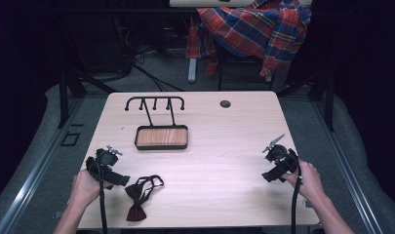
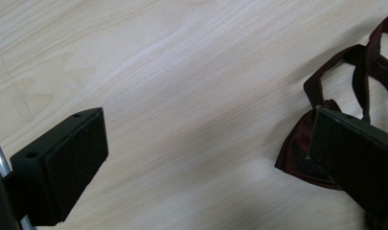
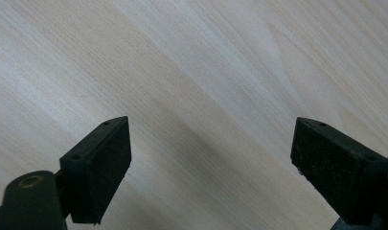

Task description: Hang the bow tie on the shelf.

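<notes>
While both hands rest near the front edge of the worktop [image 1: 224, 146], I log positions as seen from the high view. My left tongs [image 1: 118, 179] sit at the front left corner, held in the left hand [image 1: 85, 187], pointing toward the bow tie [image 1: 139, 197]. The bow tie is dark red, lying flat just beside the left tongs on their right, its thin strap looped up and away toward the middle of the worktop.

Left gripper view: the left tongs [image 2: 206, 158] are wide apart, nothing between the jaws. One jaw hangs over bare wood; the other partly covers the bow tie [image 2: 297, 148] in the picture. Whether that jaw touches the cloth, I cannot tell. The strap curls off toward the upper right edge of that view.

My right tongs [image 1: 269, 176] are at the front right, held in the right hand [image 1: 309, 180], well apart from the bow tie. Right gripper view: the right tongs [image 3: 211, 158] are also wide apart, with plain pale wood grain between the jaws.

Toward the back left of centre stands a black wire rack [image 1: 155, 103] with hooks along its top bar, rising from a small wooden tray [image 1: 161, 137] with a dark rim. A small round hole [image 1: 225, 104] sits in the worktop near the back edge. Behind the worktop, a red and blue plaid cloth [image 1: 258, 27] is draped over a chair.
</notes>
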Tool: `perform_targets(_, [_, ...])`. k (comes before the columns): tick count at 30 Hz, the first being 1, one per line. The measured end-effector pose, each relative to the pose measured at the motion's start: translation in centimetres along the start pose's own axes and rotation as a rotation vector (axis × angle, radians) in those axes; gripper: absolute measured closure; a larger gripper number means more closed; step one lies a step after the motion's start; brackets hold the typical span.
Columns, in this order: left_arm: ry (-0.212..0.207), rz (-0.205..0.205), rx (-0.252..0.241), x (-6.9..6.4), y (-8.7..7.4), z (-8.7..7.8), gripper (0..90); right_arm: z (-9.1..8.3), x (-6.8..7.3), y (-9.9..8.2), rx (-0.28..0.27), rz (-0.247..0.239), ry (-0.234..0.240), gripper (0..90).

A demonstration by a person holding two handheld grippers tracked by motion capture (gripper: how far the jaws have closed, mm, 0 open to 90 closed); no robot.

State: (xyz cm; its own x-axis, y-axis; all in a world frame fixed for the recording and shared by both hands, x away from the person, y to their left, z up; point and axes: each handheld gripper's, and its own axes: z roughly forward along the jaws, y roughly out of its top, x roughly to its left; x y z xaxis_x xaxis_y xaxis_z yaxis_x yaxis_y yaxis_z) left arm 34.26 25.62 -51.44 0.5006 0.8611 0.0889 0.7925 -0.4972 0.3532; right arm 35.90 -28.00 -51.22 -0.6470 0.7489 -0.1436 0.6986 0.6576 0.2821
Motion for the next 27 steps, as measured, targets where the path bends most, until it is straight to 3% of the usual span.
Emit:
perform_targets(11, [-0.068,-0.014,-0.040,0.1,0.3,-0.2,0.1,0.2,0.3,0.3,0.001,-0.005,0.012,13.6])
perform_targets(13, [-0.080,-0.014,-0.045,-0.1,0.5,-0.2,0.1,0.1,0.1,0.4,0.028,-0.023,0.007,13.6])
perform_targets(14, [-0.081,0.000,-0.036,-0.3,0.7,-0.1,0.1,0.4,0.4,0.3,-0.014,0.011,0.013,13.6])
perform_targets(18, [-0.085,0.016,-0.033,-0.9,1.2,0.1,0.1,0.3,0.5,0.4,0.002,-0.004,0.018,13.6])
perform_targets(27, [-0.092,0.116,-0.031,-3.5,3.6,0.7,0.3,0.4,0.4,0.4,0.003,-0.005,0.019,13.6])
